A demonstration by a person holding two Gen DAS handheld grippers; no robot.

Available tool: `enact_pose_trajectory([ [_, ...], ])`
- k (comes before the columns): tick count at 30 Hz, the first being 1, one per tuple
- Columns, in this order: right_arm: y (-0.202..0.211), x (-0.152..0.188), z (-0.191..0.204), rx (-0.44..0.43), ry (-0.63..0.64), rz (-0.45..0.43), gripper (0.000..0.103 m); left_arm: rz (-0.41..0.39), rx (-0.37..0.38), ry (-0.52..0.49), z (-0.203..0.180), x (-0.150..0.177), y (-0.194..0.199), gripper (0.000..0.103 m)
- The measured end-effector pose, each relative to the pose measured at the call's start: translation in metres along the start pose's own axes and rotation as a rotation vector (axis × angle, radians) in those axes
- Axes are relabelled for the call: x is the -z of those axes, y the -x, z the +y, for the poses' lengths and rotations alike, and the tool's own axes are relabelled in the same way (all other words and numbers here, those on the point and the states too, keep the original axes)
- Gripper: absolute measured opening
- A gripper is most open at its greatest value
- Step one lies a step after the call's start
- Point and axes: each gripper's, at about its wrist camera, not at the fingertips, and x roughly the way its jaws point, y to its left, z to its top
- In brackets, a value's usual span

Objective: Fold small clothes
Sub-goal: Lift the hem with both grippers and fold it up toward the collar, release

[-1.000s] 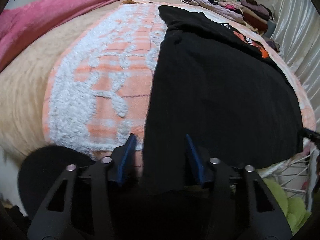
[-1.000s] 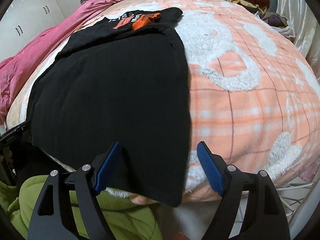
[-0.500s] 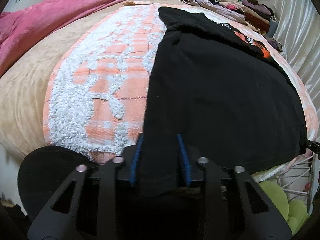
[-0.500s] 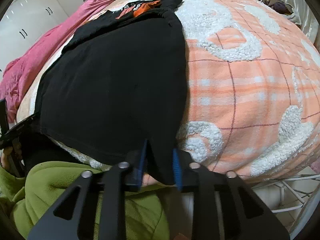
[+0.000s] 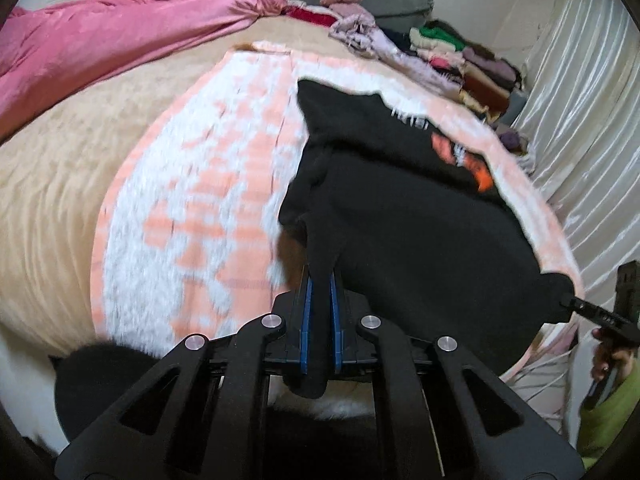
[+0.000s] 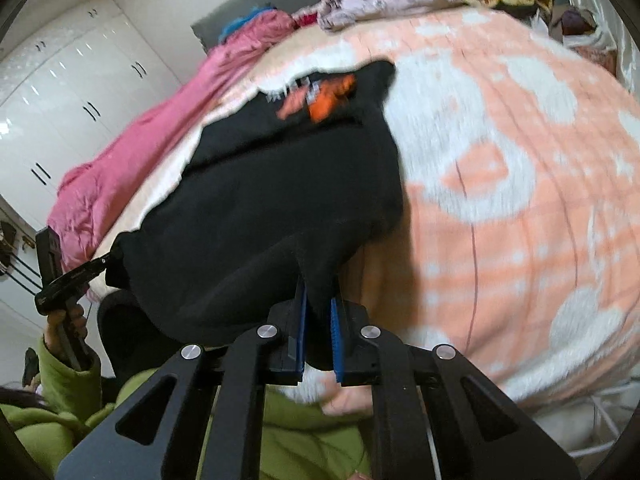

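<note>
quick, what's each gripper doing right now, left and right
Left gripper: closed on the near hem of the black shirt.
Right gripper: closed on the same shirt's other near corner.

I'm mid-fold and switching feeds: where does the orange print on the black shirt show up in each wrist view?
Left wrist: the orange print sits right of centre, on the far part of the black shirt, toward the curtain side.
Right wrist: the orange print sits upper centre, left of the midline, at the shirt's far end.
Shared landmark: the pink quilt, at the left in both views.
</note>
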Motion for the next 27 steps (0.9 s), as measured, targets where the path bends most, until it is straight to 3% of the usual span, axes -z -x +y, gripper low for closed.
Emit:
enact_pose_trajectory([
  [5,-0.004,-0.042,0.001,-0.020,0.003,-0.093,0.009,-0.040,0.012,0.011,-0.005,-0.037,-0.002,0.002],
  [12,-0.029,-0.104,-0.005,0.016,-0.007,-0.188,0.009,-0.061,-0.012,0.041,-0.011,-0.098,-0.038,0.002],
  [17,-0.056,-0.136,-0.022,0.071,-0.057,-0.179,0.011,-0.046,-0.041,0.108,-0.001,-0.123,-0.081,0.004],
  [19,-0.065,-0.141,-0.026,0.110,-0.061,-0.182,0.015,-0.029,-0.070,0.129,0.006,-0.125,-0.097,0.006],
  [21,-0.073,-0.146,-0.032,0.154,-0.066,-0.180,0.019,-0.031,-0.090,0.145,0.014,-0.126,-0.106,0.016],
  [25,-0.072,-0.143,-0.041,0.161,-0.078,-0.190,0.034,-0.080,-0.068,0.177,0.028,-0.126,-0.095,0.019],
  [27,-0.065,-0.139,-0.040,0.175,-0.060,-0.212,0.040,-0.113,-0.091,0.164,0.028,-0.125,-0.087,0.019],
])
